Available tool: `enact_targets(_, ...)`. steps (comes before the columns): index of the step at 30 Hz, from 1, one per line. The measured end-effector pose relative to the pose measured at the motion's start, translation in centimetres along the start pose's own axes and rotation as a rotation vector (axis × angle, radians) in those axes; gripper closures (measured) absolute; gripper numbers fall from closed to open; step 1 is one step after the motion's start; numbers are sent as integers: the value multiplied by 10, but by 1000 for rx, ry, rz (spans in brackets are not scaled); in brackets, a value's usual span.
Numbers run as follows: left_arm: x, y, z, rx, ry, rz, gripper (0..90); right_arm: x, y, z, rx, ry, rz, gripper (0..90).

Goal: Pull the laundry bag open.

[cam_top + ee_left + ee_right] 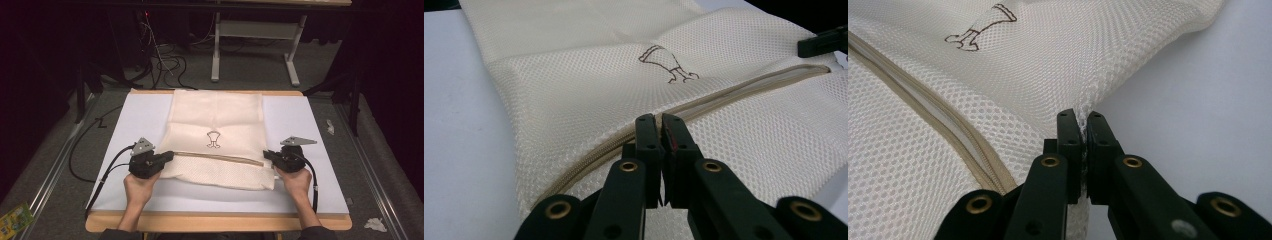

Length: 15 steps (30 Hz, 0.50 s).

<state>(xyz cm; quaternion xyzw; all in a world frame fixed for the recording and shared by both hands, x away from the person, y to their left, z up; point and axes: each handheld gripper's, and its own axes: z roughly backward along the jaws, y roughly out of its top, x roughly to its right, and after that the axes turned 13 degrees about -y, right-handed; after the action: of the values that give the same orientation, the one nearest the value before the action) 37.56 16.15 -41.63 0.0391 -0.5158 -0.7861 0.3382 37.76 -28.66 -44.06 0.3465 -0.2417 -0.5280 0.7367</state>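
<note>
Both forearms in from the near edge, spread wide and angled slightly inward. Left hand [141, 187] wrapped under the left gripper [169, 156], jaws pointing right and pressed together, as seen close up in its own view [659, 125]. Right hand [295, 180] behind the right gripper [266, 155], jaws pointing left, likewise clamped tight [1081, 122]. Cables trailing back beside each wrist.

Fixed overhead camera looks forward and down across the table [310, 120]; both gripper cameras, close up, share the mesh bag [217, 117].
</note>
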Motion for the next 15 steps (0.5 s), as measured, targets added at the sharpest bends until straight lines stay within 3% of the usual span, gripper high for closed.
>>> enact_targets(15, -3, 1, 3, 6, 12, 2, 873, 3, 0, 2, 8, -10, 0, 884)
